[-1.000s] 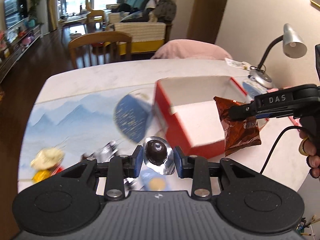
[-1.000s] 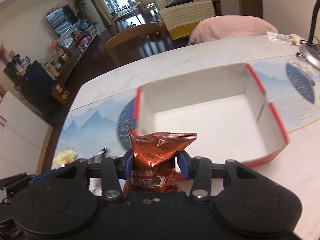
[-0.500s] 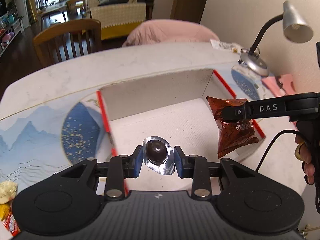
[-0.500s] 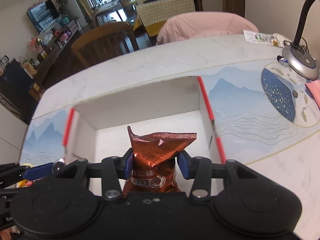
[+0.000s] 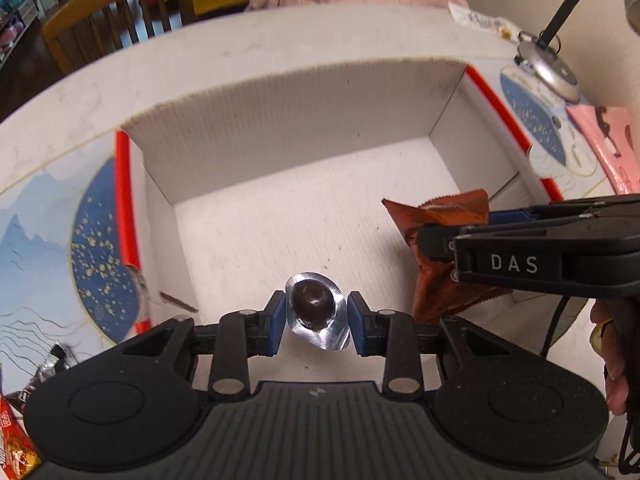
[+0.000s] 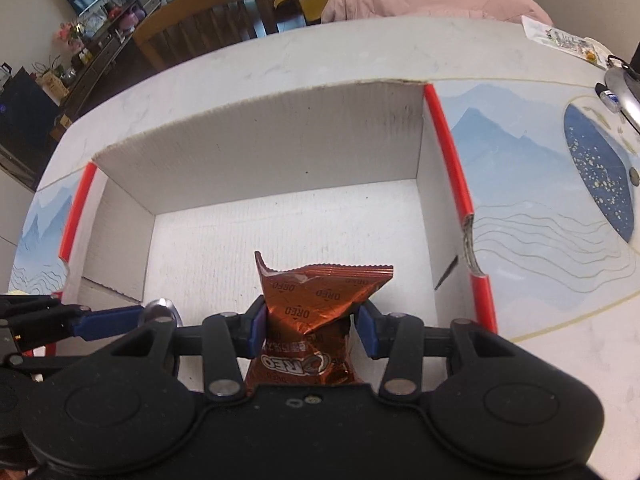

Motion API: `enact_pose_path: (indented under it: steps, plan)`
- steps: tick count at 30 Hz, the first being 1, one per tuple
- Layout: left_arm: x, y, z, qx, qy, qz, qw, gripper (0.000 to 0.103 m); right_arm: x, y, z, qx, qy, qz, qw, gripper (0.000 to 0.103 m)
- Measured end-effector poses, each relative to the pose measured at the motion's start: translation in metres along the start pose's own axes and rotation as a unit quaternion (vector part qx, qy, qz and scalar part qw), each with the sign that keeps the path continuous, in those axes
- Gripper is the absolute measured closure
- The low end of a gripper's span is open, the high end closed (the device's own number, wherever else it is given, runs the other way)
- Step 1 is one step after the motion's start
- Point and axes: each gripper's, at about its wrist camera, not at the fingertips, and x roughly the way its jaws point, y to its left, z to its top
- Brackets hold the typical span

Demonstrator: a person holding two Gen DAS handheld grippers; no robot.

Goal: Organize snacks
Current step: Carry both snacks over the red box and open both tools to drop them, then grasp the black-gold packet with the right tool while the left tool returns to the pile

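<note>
My left gripper (image 5: 316,320) is shut on a foil-cupped dark chocolate (image 5: 314,304), held over the near part of the open cardboard box (image 5: 288,120) with white inside and red rims. My right gripper (image 6: 312,326) is shut on a copper Oreo packet (image 6: 320,300), also over the box floor. In the left wrist view the right gripper (image 5: 436,240) comes in from the right with the Oreo packet (image 5: 444,216) hanging inside the box's right side. In the right wrist view the left gripper (image 6: 152,314) shows at lower left, where a sliver of the foil (image 6: 158,305) peeks out.
The box stands on a blue mountain-print mat (image 6: 540,184) on a pale table (image 5: 240,48). A desk lamp base (image 5: 548,68) and a pink packet (image 5: 608,140) lie at right. Loose snacks (image 5: 16,436) lie left of the box. A wooden chair (image 6: 208,24) stands behind.
Both grippers moved forward and down with their snacks, from beside and before the box to over its inside. The box now fills both views.
</note>
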Motion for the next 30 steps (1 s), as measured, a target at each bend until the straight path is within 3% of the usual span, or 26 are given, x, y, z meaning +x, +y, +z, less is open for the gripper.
enact_pose_path:
  steps: [5,10,13,15,22,30]
  plan:
    - [0.008,-0.001,0.002,-0.005,0.019,0.002,0.9998,0.071,0.011,-0.006,0.007,-0.003,0.017,0.006,1.000,0.057]
    - [0.007,0.001,0.003,-0.019,0.024,-0.005,0.9995,0.066,0.014,-0.011,0.012,0.003,0.022,0.011,1.000,0.046]
    - [0.002,-0.001,0.003,-0.018,0.012,-0.012,0.9997,0.058,0.010,-0.012,0.010,0.001,0.018,0.021,1.000,0.041]
    - [-0.003,-0.003,0.001,-0.020,0.003,-0.011,0.9997,0.047,0.007,-0.013,0.009,0.001,0.016,0.026,1.000,0.038]
    - [-0.034,0.002,-0.015,-0.023,-0.039,-0.018,0.9988,0.047,-0.019,-0.012,0.005,-0.004,-0.004,0.049,0.999,0.027]
    - [-0.077,0.014,-0.040,-0.034,-0.085,-0.028,0.9954,0.047,-0.057,0.003,-0.005,-0.015,-0.040,0.063,0.997,0.025]
